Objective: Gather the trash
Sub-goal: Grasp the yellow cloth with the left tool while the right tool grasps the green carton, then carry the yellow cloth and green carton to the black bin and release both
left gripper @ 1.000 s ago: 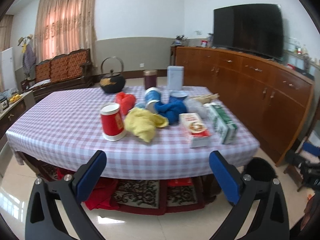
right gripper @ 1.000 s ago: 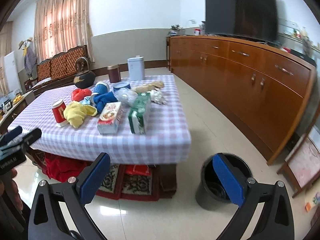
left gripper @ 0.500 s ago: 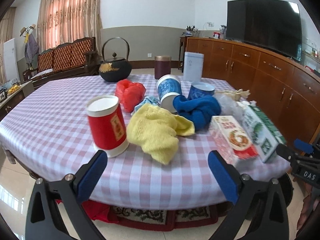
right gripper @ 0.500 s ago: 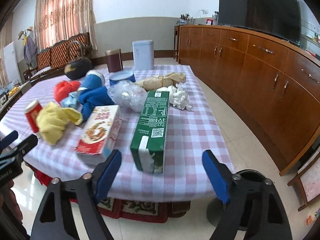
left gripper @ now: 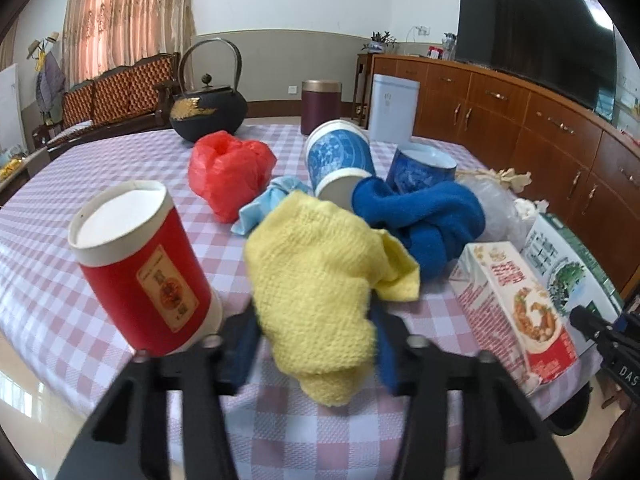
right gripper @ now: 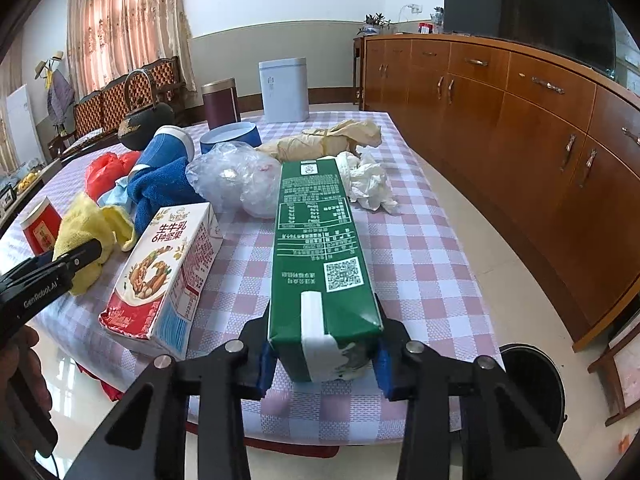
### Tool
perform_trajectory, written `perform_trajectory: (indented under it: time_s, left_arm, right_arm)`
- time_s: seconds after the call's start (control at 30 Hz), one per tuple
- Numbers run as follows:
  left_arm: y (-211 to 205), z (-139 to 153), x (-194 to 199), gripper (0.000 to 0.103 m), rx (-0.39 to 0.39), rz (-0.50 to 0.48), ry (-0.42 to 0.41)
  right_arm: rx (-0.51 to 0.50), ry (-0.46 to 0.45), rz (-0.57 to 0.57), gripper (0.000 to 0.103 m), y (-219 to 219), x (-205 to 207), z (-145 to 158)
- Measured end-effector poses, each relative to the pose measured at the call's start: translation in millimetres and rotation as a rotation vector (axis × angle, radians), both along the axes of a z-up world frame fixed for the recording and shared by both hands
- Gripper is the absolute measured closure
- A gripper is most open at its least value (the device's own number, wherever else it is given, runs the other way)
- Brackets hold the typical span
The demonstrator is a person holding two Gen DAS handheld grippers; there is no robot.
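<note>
My left gripper (left gripper: 314,354) has its blue pads against both sides of the yellow cloth (left gripper: 320,276), which lies on the checked table (left gripper: 80,208) beside a red paper cup (left gripper: 146,274). My right gripper (right gripper: 322,362) has its pads against both sides of the near end of the green carton (right gripper: 318,248), which lies lengthwise on the table. A red and white milk carton (right gripper: 164,272) lies left of it. A black trash bin (right gripper: 534,376) stands on the floor at the right.
A red plastic bag (left gripper: 226,170), two blue cups (left gripper: 340,160), a blue cloth (left gripper: 424,216), a clear bag (right gripper: 236,176), crumpled tissue (right gripper: 370,184) and brown paper (right gripper: 324,140) lie on the table. A black kettle (left gripper: 208,114) and tins stand behind. A wooden sideboard (right gripper: 520,112) runs along the right.
Both grippers moved forward to the table and closed. The left jaws came in around the yellow cloth, the right jaws around the green carton's near end.
</note>
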State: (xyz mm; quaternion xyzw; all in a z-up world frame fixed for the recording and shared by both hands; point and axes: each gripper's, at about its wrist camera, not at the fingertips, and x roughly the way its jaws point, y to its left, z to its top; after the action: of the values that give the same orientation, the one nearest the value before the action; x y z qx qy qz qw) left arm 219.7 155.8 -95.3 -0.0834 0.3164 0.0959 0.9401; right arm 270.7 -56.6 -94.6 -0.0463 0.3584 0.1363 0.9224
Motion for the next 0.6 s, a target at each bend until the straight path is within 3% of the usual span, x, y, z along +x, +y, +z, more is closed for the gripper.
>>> perform_trajectory:
  time_s: [0.33, 0.6]
  left_arm:
    - [-10.4, 34.9, -23.9, 0.065, -0.009, -0.033, -0.098]
    - [-37.2, 69.6, -53.4, 0.065, 0.007, -0.09, -0.158]
  right_arm:
    - [0.032, -0.074, 0.007, 0.063, -9.5, -21.9, 27.7]
    - [0.033, -0.134, -0.052, 0.063, -50.3, -57.3, 59.8]
